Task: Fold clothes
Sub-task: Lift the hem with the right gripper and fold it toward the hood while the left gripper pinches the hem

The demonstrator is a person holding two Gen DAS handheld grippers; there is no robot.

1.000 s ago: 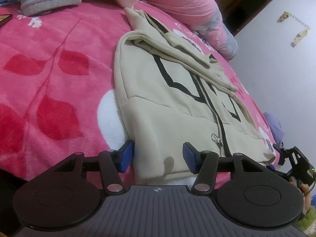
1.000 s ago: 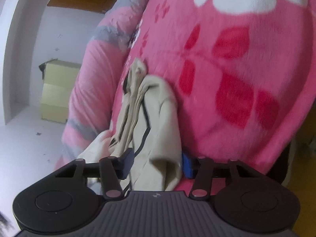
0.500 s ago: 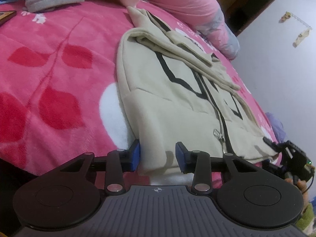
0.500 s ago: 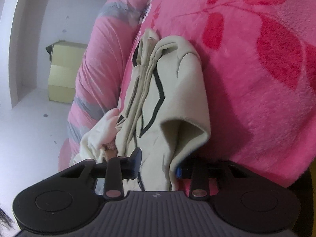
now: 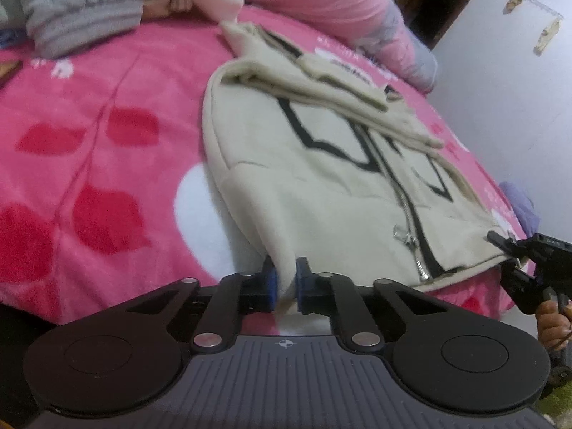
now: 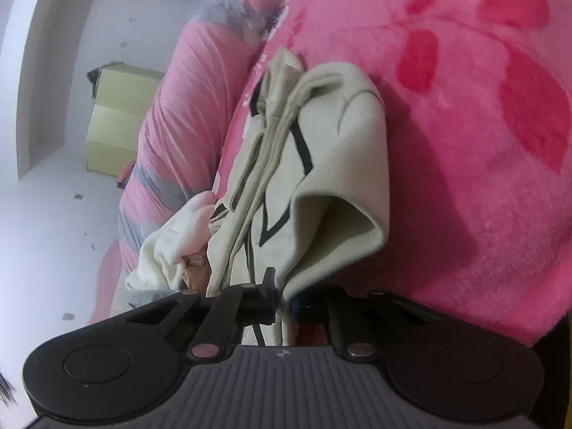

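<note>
At the upper left of the left wrist view there's a grey garment [image 5: 82, 3] bunched up, with the pink blanket [image 5: 89, 150] covering the bed below it. Moving right, the beige zip hoodie [image 5: 321, 178] lies flat across the middle of the frame, sleeves folded in over the chest, zipper running down toward the lower right.

The step in hand looks like folding the bottom hem up toward the hood. To do it well I'd lift both corners together, keep the hem taut between them so it doesn't sag, and carry it over evenly so the edge lands square and the tucked sleeves don't slide out.

The left gripper [image 5: 284, 287] sits at bottom centre, jaws closing and nearly together, with a pinch of the hoodie's hem corner between the blue pads. Far right of that frame, the right gripper [image 5: 514, 250] meets the other hem corner.

In the right wrist view, a yellow box [image 6: 114, 118] stands at left by the wall, the hoodie [image 6: 321, 164] hangs in the middle, and the right gripper [image 6: 284, 295] has its jaws closing too, almost together on a fold of hem fabric.
</note>
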